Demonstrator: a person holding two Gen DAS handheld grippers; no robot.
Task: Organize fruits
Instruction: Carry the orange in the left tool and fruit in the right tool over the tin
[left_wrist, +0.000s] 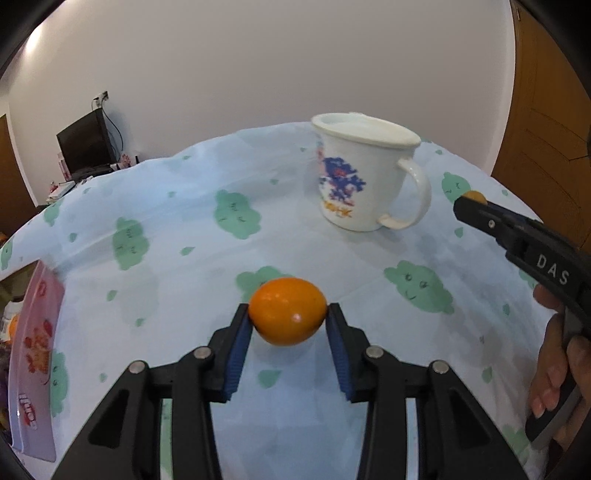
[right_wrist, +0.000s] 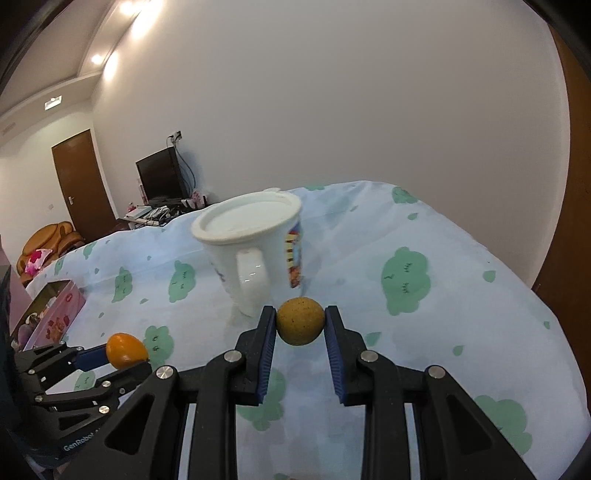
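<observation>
My left gripper (left_wrist: 289, 317) is shut on an orange fruit (left_wrist: 287, 311) and holds it above the cloth; the pair also shows in the right wrist view, the gripper (right_wrist: 125, 356) low at the left with the orange fruit (right_wrist: 125, 350) in it. My right gripper (right_wrist: 300, 321) is shut on a small speckled brown fruit (right_wrist: 300, 321), just in front of a white lidded mug (right_wrist: 255, 251). In the left wrist view the right gripper (left_wrist: 469, 201) comes in from the right with the brown fruit (left_wrist: 474, 195) peeking over its tip, right of the mug (left_wrist: 364, 177).
A pink box (right_wrist: 55, 314) with items inside stands at the left; its wall shows in the left wrist view (left_wrist: 35, 354). A light blue cloth with green clouds (left_wrist: 184, 229) covers the table. A monitor (right_wrist: 160, 177) and a door (right_wrist: 83, 184) are behind.
</observation>
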